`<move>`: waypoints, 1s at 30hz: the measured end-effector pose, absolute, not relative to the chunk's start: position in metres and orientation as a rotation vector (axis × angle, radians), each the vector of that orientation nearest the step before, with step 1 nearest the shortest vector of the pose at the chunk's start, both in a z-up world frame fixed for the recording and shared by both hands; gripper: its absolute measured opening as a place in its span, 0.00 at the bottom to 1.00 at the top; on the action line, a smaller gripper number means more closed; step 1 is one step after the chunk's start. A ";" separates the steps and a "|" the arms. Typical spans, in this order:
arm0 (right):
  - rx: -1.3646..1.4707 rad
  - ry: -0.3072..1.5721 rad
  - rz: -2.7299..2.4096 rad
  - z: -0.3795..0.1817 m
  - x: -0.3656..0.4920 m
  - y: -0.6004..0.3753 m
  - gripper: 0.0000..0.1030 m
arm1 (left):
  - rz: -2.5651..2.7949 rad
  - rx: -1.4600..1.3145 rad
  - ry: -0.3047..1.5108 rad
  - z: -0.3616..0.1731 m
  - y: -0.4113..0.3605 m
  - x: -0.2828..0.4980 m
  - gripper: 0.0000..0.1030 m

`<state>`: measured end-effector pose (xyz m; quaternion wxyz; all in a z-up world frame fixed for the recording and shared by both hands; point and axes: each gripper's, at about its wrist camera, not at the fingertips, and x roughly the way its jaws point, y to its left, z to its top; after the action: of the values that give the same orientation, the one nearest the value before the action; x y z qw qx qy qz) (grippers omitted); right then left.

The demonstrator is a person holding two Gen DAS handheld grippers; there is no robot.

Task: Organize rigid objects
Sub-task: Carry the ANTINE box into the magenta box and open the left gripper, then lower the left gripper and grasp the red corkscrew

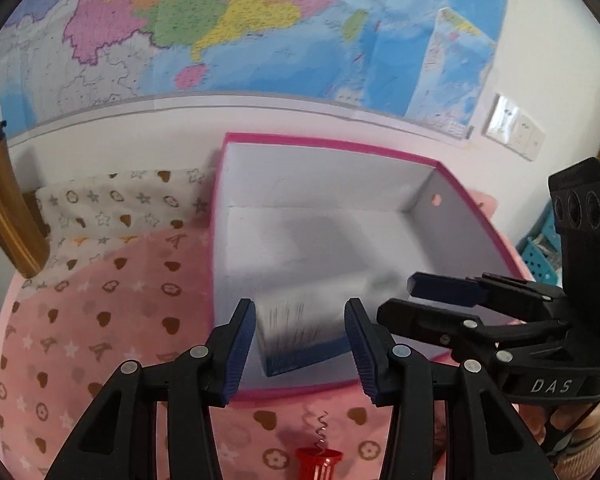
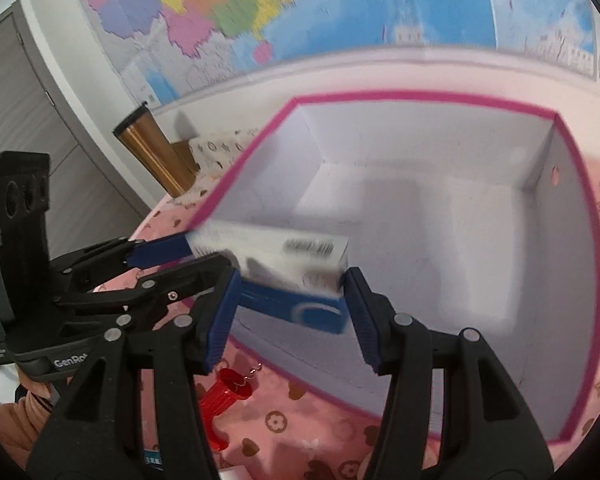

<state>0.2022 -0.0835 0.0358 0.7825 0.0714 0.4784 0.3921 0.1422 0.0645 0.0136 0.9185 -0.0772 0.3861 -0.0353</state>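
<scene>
Here, over the near rim of the pink-edged box, both tools tilted down toward its white inside. Left gripper spread wide, blue pads apart either side of the white-and-blue carton with a gap showing on each side in its own view. Right gripper also straddling the white-and-blue carton, fingers close against both ends; cannot tell whether pressing it or merely framing it. From the left wrist view, right gripper reaching in from the box's right side, jaws narrowly parted; from the right wrist view, left gripper coming in from the box's left, its upper blue finger touching the carton's far end. Carton itself blurred, printing unreadable beyond a barcode-like patch, lying just inside the pink-edged box at its near wall. Below the box's near rim, a red corkscrew cut off by the frame edge, its wire spiral faint; seen again as red corkscrew partly behind a finger. Under the box, a pink cloth printed with hearts, stars and flowers. Left of the box, a gold tumbler with a dark lid. Behind the box, a white wall carrying a coloured map; right of the box, a wall socket and a blue basket.
</scene>
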 end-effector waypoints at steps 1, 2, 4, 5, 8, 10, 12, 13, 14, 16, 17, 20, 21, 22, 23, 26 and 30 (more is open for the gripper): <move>0.154 1.042 0.848 0.033 0.204 -0.081 0.55 | -0.061 -0.156 0.792 0.013 0.065 0.142 0.45; 0.155 1.049 0.850 0.032 0.204 -0.080 0.55 | -0.048 -0.155 0.785 0.014 0.066 0.141 0.45; 0.150 1.046 0.839 0.031 0.203 -0.080 0.55 | -0.039 -0.158 0.766 0.017 0.068 0.136 0.45; 0.151 1.036 0.838 0.034 0.201 -0.081 0.55 | -0.036 -0.158 0.753 0.018 0.069 0.131 0.45; 0.140 0.999 0.834 0.043 0.190 -0.089 0.55 | -0.038 -0.159 0.703 0.024 0.075 0.111 0.50; 0.146 0.977 0.872 0.051 0.177 -0.096 0.55 | -0.053 -0.162 0.670 0.026 0.079 0.096 0.55; 0.135 0.961 0.907 0.058 0.161 -0.101 0.55 | -0.080 -0.166 0.642 0.026 0.082 0.077 0.58; 0.126 0.955 0.923 0.060 0.153 -0.102 0.55 | -0.095 -0.165 0.635 0.025 0.082 0.068 0.59; 0.112 0.950 0.945 0.062 0.143 -0.104 0.55 | -0.107 -0.160 0.635 0.022 0.082 0.059 0.60; 0.089 0.949 0.982 0.063 0.129 -0.103 0.55 | -0.113 -0.150 0.655 0.012 0.081 0.044 0.60; 0.073 0.951 0.998 0.063 0.123 -0.101 0.55 | -0.114 -0.146 0.674 0.006 0.080 0.039 0.60; 0.056 0.994 1.025 0.052 0.112 -0.092 0.55 | -0.109 -0.136 0.741 -0.014 0.076 0.028 0.60; 0.045 1.013 1.026 0.046 0.110 -0.087 0.55 | -0.110 -0.136 0.758 -0.020 0.074 0.025 0.60; 0.040 1.030 1.024 0.040 0.108 -0.084 0.55 | -0.112 -0.139 0.774 -0.025 0.074 0.023 0.60; 0.039 1.052 1.023 0.034 0.108 -0.080 0.55 | -0.115 -0.146 0.791 -0.031 0.073 0.020 0.60; 0.031 1.108 1.023 0.017 0.106 -0.067 0.55 | -0.127 -0.170 0.831 -0.046 0.072 0.015 0.60; 0.017 1.177 1.003 -0.003 0.105 -0.056 0.55 | -0.135 -0.182 0.875 -0.060 0.071 0.011 0.60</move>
<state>0.1051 -0.0555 -0.0031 0.7157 0.0077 0.5314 0.4531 0.0115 0.0712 -0.0602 0.8997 -0.0881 0.4226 -0.0651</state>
